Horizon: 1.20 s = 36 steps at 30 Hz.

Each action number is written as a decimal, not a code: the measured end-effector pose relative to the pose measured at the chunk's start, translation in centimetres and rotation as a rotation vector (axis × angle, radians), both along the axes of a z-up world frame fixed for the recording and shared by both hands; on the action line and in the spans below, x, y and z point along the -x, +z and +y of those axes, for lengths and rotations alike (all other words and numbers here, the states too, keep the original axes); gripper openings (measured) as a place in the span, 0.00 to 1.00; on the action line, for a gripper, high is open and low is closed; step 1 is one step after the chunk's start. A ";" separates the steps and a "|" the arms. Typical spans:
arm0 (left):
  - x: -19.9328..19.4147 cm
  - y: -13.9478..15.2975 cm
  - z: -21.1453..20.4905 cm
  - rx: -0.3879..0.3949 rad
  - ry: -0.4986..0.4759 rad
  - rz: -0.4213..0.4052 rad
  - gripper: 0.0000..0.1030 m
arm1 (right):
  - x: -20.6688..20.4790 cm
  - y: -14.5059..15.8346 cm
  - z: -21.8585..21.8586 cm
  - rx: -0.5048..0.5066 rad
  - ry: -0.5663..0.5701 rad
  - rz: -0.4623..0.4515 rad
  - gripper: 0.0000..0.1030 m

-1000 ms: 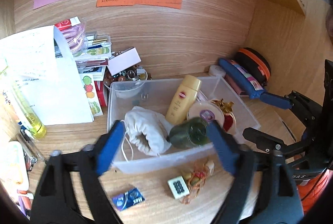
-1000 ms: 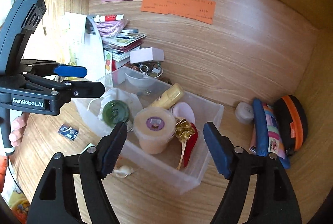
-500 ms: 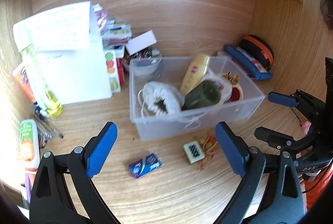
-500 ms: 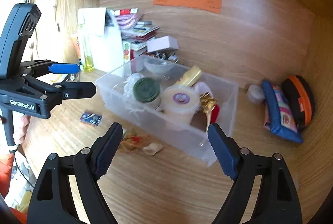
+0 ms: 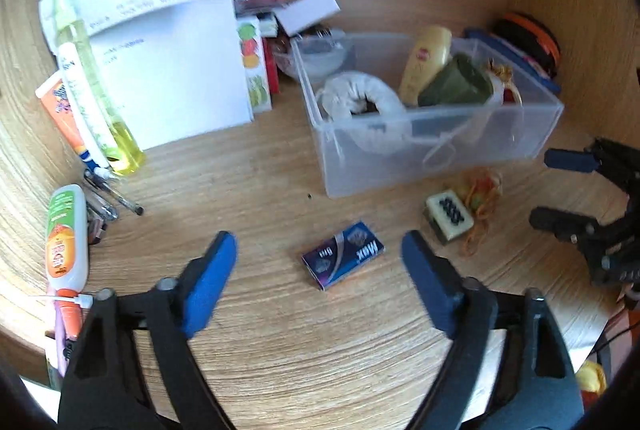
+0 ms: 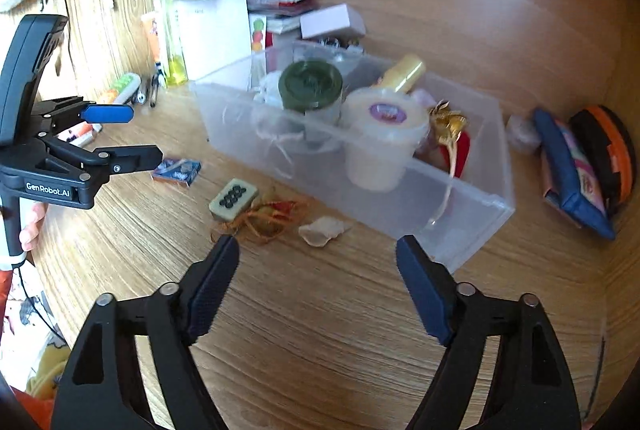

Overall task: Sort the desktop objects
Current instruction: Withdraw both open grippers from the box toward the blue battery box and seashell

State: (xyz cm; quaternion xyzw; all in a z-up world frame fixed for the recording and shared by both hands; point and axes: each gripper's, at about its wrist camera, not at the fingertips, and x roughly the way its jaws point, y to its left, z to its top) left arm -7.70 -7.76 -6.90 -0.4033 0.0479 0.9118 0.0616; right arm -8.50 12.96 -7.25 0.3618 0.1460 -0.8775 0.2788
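A clear plastic bin (image 5: 440,158) (image 6: 472,206) on the wooden desk holds a white pouch (image 5: 364,98), a yellow bottle (image 5: 424,62), a green-lidded jar (image 6: 310,84) and a white tub (image 6: 384,138). In front of the bin lie a small blue box (image 5: 344,256) (image 6: 176,170), a mahjong tile (image 5: 448,216) (image 6: 234,198) with an orange cord tangle (image 6: 268,220), and a shell (image 6: 322,230). My left gripper (image 5: 318,286) is open above the blue box. My right gripper (image 6: 318,282) is open just short of the shell.
White papers (image 5: 160,42), a yellow-green bottle (image 5: 96,90), tubes (image 5: 66,242) and pens lie at the left. Books and a white box (image 5: 308,10) stand behind the bin. A blue pouch (image 6: 572,170) and orange-black case (image 6: 608,150) sit at the right wall.
Both grippers have drawn back from the bin and tilted down toward the desk; the left now hovers over the blue box. The green jar stays in the bin.
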 end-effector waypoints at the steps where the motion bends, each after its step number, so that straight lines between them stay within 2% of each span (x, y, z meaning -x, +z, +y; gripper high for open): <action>1: 0.1 -0.3 0.1 0.008 -0.003 -0.006 0.76 | 0.2 -0.3 0.0 -0.001 0.002 -0.013 0.66; 6: 0.6 -1.6 0.2 0.013 -0.029 -0.049 0.70 | 1.0 -1.5 -0.2 -0.026 0.008 -0.050 0.60; 12: 1.2 -2.3 0.4 0.011 -0.048 -0.076 0.68 | 2.0 -2.2 -0.7 -0.042 0.011 -0.071 0.56; 17: 1.5 -2.4 0.2 0.013 -0.028 -0.071 0.60 | 2.6 -2.7 -1.4 -0.057 0.024 -0.080 0.45; 26: 1.5 -2.3 0.9 -0.012 -0.050 -0.072 0.49 | 3.8 -3.0 -1.3 -0.033 0.027 -0.118 0.44; 31: 1.8 -2.3 1.0 -0.019 -0.033 -0.074 0.49 | 4.3 -3.0 -1.2 -0.033 0.014 -0.117 0.43; 32: 1.9 -2.4 1.0 -0.021 -0.032 -0.073 0.46 | 4.4 -3.0 -1.2 -0.032 0.012 -0.118 0.43; 33: 1.8 -2.3 1.0 -0.024 -0.033 -0.071 0.33 | 4.5 -3.0 -1.3 -0.032 0.011 -0.118 0.43; 36: 1.8 -2.2 1.0 -0.031 -0.028 -0.068 0.28 | 4.8 -3.0 -1.4 -0.030 0.010 -0.118 0.38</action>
